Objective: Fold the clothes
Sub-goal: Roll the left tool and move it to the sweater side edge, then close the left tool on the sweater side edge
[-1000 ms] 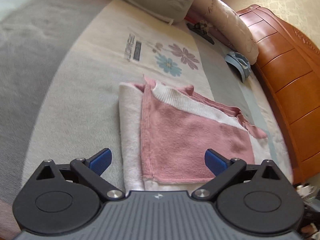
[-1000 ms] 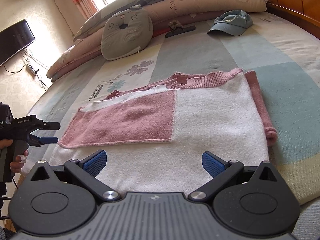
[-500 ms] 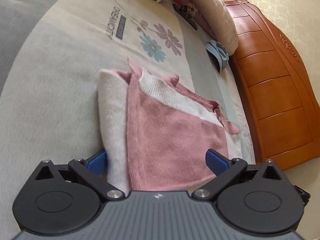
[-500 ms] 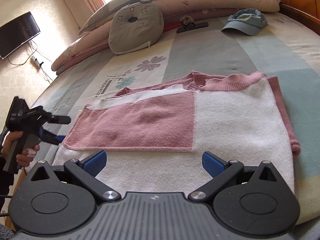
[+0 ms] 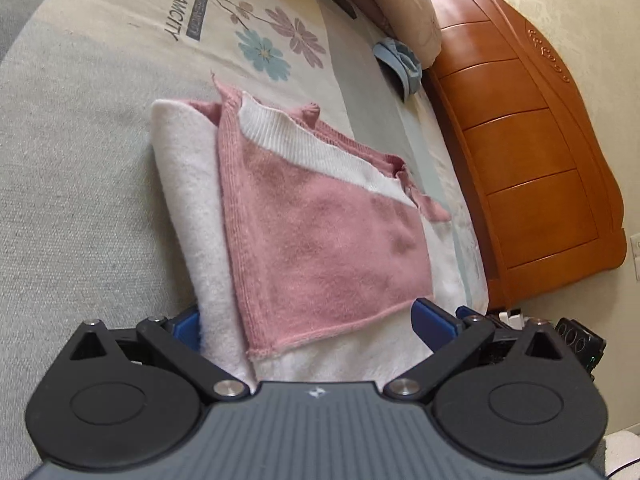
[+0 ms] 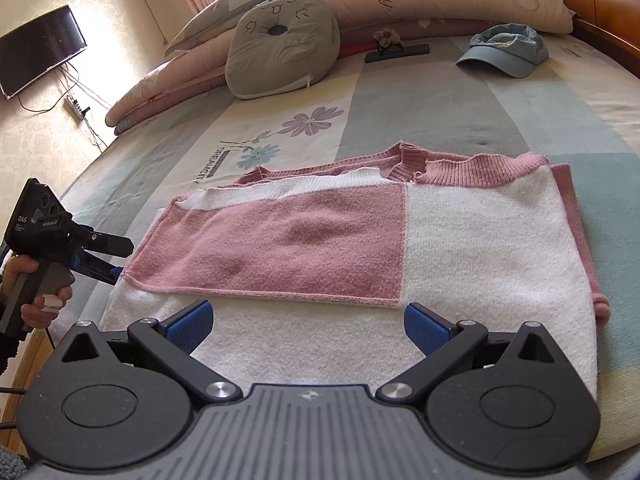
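Observation:
A pink and white sweater lies partly folded on the bed, a pink sleeve panel folded across its white body; it also shows in the left wrist view. My left gripper is open, its jaws wide on either side of the sweater's near end, the left fingertip partly hidden under the white edge. It shows in the right wrist view at the sweater's left end. My right gripper is open just above the sweater's white near edge.
The bed cover has flower prints. A grey round pillow, rolled quilts, a blue cap and a dark clip lie at the back. A wooden headboard runs along the far side.
My left gripper has moved forward onto the sweater's left end, which now sits between its jaws. My right gripper has moved closer to the sweater's near edge.

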Motion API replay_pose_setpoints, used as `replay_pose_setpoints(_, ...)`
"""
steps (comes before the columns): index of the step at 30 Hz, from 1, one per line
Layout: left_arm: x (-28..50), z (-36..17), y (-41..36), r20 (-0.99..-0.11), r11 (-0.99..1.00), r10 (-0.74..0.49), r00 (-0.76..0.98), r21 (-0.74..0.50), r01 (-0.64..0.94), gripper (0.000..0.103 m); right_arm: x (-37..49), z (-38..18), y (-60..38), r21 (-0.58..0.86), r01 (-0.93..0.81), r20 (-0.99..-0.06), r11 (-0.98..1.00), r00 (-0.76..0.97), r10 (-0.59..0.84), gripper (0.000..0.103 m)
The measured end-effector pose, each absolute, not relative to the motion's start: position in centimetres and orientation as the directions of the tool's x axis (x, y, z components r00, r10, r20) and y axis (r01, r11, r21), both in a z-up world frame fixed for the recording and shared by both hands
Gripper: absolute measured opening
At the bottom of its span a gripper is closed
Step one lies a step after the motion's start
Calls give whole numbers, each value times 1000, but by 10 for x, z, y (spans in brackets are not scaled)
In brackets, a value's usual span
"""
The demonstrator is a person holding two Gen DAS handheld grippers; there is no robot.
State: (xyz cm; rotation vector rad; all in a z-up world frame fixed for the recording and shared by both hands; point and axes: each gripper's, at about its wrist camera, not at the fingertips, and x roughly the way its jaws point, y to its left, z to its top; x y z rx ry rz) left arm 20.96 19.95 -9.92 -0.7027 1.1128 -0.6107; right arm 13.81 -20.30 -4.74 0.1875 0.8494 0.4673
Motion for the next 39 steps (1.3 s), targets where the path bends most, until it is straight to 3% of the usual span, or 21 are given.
replay_pose_setpoints(6, 240, -107, 199, -536, 593, -758, 372, -803, 51, 100, 136, -43, -199, 321, -333, -673, 887, 578, 461, 103)
replay_pose_setpoints(13, 220, -111, 199, -512, 545, -817, 265, -836, 68, 101, 139, -41, -199, 320, -351, -670, 880, 573, 472, 103)
replay_pose_setpoints(18, 241, -118, 202, -467, 500, -825, 318, -865, 28, 101, 138, -42, -198, 323, -352, -671, 878, 569, 475, 103)
replay_pose_setpoints(25, 229, -118, 196, -480, 518, -823, 305, -854, 53, 101, 136, -48, -200, 347, -347, -675, 872, 554, 488, 103)
replay_pose_setpoints(28, 224, -126, 210, -477, 521, -805, 354, -853, 35, 75, 138, -53, -202, 347, -344, -681, 873, 548, 486, 103)
replay_pose_setpoints(30, 227, -131, 216, -493, 529, -791, 362, -849, 1, 52, 140, -56, -204, 350, -331, -687, 876, 545, 480, 103)
replay_pose_setpoints(32, 229, -136, 219, -505, 538, -786, 357, -843, -10, 40, 143, -60, -206, 357, -308, -694, 882, 544, 471, 103)
replay_pose_setpoints(35, 230, -138, 219, -500, 522, -799, 334, -852, -25, 37, 144, -62, -208, 361, -295, -699, 884, 542, 466, 103)
replay_pose_setpoints(37, 231, -134, 212, -494, 517, -816, 301, -856, -3, 47, 144, -62, -206, 350, -300, -705, 888, 540, 460, 103)
replay_pose_setpoints(39, 235, -132, 205, -510, 541, -817, 268, -840, 51, 50, 144, -63, -204, 331, -308, -712, 892, 538, 451, 103)
